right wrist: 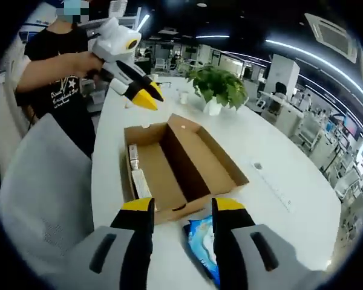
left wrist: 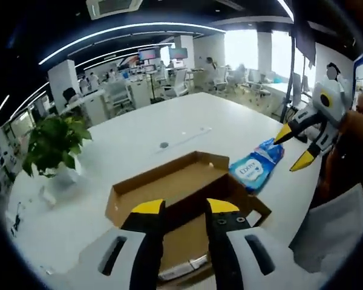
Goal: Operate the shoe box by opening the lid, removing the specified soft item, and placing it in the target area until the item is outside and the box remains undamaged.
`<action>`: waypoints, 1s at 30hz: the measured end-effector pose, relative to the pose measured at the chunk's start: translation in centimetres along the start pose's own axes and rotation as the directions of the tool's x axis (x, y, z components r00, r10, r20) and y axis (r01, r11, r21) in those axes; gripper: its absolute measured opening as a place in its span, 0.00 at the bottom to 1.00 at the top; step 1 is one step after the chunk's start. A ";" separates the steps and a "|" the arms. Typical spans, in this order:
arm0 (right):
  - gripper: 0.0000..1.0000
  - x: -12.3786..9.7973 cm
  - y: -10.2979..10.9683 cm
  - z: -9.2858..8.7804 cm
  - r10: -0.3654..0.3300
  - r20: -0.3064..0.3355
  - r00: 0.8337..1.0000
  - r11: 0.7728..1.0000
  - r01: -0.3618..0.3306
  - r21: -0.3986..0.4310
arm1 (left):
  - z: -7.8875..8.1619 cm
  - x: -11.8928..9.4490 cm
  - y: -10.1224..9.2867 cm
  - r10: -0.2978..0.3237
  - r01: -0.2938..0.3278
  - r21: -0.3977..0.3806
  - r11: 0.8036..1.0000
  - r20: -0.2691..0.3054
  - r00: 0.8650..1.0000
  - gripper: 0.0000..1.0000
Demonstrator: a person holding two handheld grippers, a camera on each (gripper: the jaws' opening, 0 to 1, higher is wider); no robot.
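Note:
A brown cardboard shoe box [left wrist: 169,184] lies open on the white table [left wrist: 187,124], its lid folded flat beside the tray. A blue soft packet [left wrist: 257,163] rests on the table, touching the box's right corner. My left gripper [left wrist: 185,208] hovers open over the box's near edge, nothing between its jaws. My right gripper [left wrist: 294,147] hangs open just right of and above the packet. In the right gripper view, my right gripper [right wrist: 183,205] is open above the blue packet [right wrist: 201,240], with the box [right wrist: 181,163] beyond it and the left gripper [right wrist: 144,93] raised past the box's far end.
A potted plant [left wrist: 53,142] stands at the table's left side, also seen as the plant [right wrist: 218,84] beyond the box. A person in a black shirt [right wrist: 51,66] stands by the table edge. A grey chair back [right wrist: 45,181] is near the box. Desks and chairs fill the background.

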State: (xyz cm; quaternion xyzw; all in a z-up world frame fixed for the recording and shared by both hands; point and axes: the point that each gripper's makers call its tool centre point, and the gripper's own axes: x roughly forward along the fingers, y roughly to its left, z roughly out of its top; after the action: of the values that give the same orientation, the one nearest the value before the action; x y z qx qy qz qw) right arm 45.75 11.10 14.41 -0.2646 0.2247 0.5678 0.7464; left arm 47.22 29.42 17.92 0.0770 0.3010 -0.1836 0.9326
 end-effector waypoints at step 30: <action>0.37 10.4 3.3 -4.1 0.292 -0.285 0.913 0.928 -0.343 -0.146 | -3.3 -4.2 5.5 -0.012 0.018 -0.068 0.998 0.095 0.995 0.35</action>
State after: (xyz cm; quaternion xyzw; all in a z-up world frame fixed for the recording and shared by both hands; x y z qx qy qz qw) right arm 45.02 16.73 4.20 -0.3672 0.3041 0.6615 0.5789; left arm 44.45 36.55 17.86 0.0337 0.2634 -0.1836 0.9465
